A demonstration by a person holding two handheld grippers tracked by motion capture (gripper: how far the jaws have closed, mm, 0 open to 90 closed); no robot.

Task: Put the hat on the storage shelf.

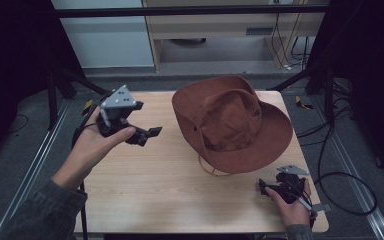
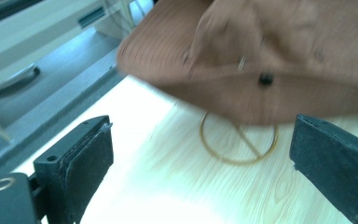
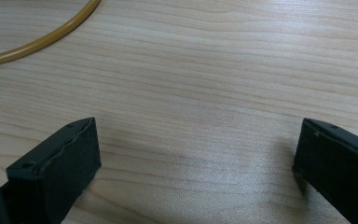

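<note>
A brown wide-brimmed hat (image 1: pixel 232 122) lies on the wooden table (image 1: pixel 160 190), its crown tipped toward the left and its tan chin cord (image 1: pixel 211 169) looped out from under the near brim. My left gripper (image 1: pixel 149 134) hovers above the table left of the hat, open, jaws pointing at it with nothing between them. In the left gripper view the hat (image 2: pixel 270 51) and the cord (image 2: pixel 238 144) lie ahead of the wide-apart jaws. My right gripper (image 1: pixel 264 189) sits low at the table's near right corner, open and empty. The cord (image 3: pixel 37 39) curves across the top left of the right gripper view.
The table's right edge (image 1: pixel 310 165) runs close beside the right gripper. Black frame legs and cables (image 1: pixel 330 180) lie on the floor on both sides. A cabinet (image 1: pixel 220 25) stands behind the table.
</note>
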